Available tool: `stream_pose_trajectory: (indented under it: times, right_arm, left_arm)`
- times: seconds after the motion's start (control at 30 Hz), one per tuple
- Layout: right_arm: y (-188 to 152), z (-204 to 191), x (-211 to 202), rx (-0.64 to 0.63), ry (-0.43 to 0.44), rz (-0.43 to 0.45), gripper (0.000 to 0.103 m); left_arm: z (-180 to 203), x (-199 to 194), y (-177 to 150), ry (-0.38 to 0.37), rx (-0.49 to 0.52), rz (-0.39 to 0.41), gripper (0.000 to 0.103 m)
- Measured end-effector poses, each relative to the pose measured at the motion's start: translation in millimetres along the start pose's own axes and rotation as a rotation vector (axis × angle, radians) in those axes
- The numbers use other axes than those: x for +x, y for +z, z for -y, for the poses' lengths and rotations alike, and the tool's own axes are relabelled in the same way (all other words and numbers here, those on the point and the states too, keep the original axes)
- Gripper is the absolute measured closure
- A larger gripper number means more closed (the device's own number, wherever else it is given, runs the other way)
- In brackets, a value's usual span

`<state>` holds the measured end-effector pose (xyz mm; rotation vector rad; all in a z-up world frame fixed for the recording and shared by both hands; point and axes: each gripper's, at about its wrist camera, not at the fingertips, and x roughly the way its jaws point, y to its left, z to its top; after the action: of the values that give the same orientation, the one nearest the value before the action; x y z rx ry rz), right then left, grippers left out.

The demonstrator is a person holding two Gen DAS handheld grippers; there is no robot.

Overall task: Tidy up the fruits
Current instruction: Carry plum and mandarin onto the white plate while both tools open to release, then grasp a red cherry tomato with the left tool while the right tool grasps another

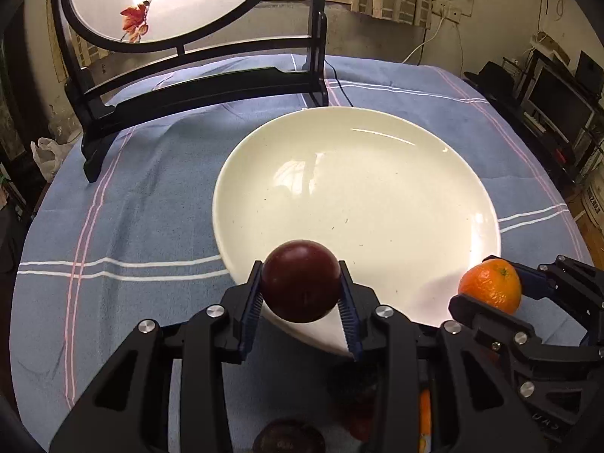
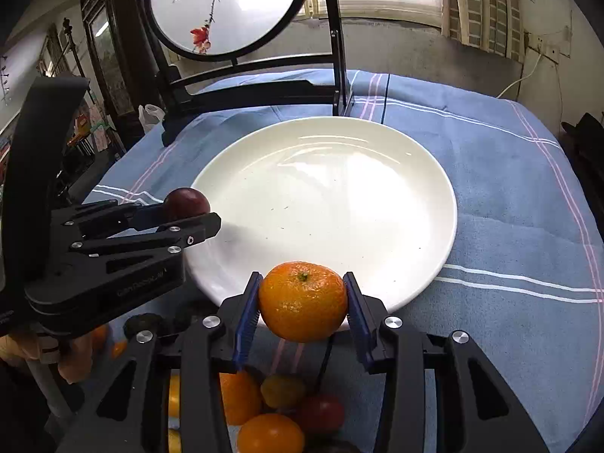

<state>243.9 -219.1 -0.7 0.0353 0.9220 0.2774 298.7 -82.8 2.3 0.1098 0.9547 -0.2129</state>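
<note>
A dark red plum sits between the blue pads of my left gripper, which is shut on it above the near rim of a large white plate. My right gripper is shut on an orange mandarin just over the plate's near edge. In the left wrist view the mandarin and right gripper show at the right. The right wrist view has the left gripper with the plum at the left. Nothing lies on the plate.
A blue striped tablecloth covers the table. A round painted screen on a black stand rises behind the plate. Several loose fruits, orange, yellow and red, lie under the grippers at the near edge. A hand holds the left gripper.
</note>
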Motion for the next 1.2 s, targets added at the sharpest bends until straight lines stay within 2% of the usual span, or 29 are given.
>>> stream_pose_trajectory:
  times: [0.07, 0.1, 0.13, 0.2, 0.3, 0.43, 0.6, 0.77, 0.87, 0.97, 1.07, 1.2]
  right_arm:
    - [3, 2, 9, 0.025, 0.010, -0.026, 0.058]
    - [3, 4, 11, 0.041, 0.018, -0.028, 0.057]
    - [1, 3, 9, 0.052, 0.022, -0.021, 0.054]
    - [-2, 3, 2, 0.062, 0.035, -0.006, 0.053]
    - [-13, -4, -19, 0.056, 0.046, 0.015, 0.053]
    - [-37, -4, -53, 0.062, 0.059, 0.034, 0.049]
    - [-75, -1, -93, 0.078, 0.021, 0.073, 0.047]
    - [-119, -2, -119, 0.066, -0.021, 0.083, 0.039]
    - [-142, -5, -118, 0.051, -0.051, 0.044, 0.039]
    - [-160, -4, -110, 0.061, -0.063, 0.003, 0.039]
    - [-164, -1, -100, 0.074, -0.082, -0.025, 0.040]
    - [-161, 4, -85, 0.080, -0.107, -0.046, 0.041]
  left_arm:
    - [4, 11, 4, 0.001, 0.007, -0.028, 0.064]
    - [4, 13, 5, 0.013, -0.001, -0.031, 0.058]
    - [2, 10, 4, 0.017, -0.012, -0.016, 0.042]
    - [1, -7, 1, 0.029, -0.026, 0.048, 0.028]
    - [1, -35, -6, 0.022, -0.004, 0.099, 0.026]
    - [-5, -71, -30, 0.050, -0.016, 0.164, 0.015]
    - [-16, -105, -76, 0.060, -0.028, 0.205, 0.014]
    - [-31, -120, -125, 0.014, -0.053, 0.150, 0.014]
    - [-33, -121, -152, 0.000, -0.045, 0.100, 0.014]
    - [-35, -122, -171, 0.005, -0.055, 0.085, 0.014]
    - [-38, -121, -184, -0.015, -0.080, 0.052, 0.013]
    - [-32, -121, -192, -0.025, -0.065, 0.039, 0.013]
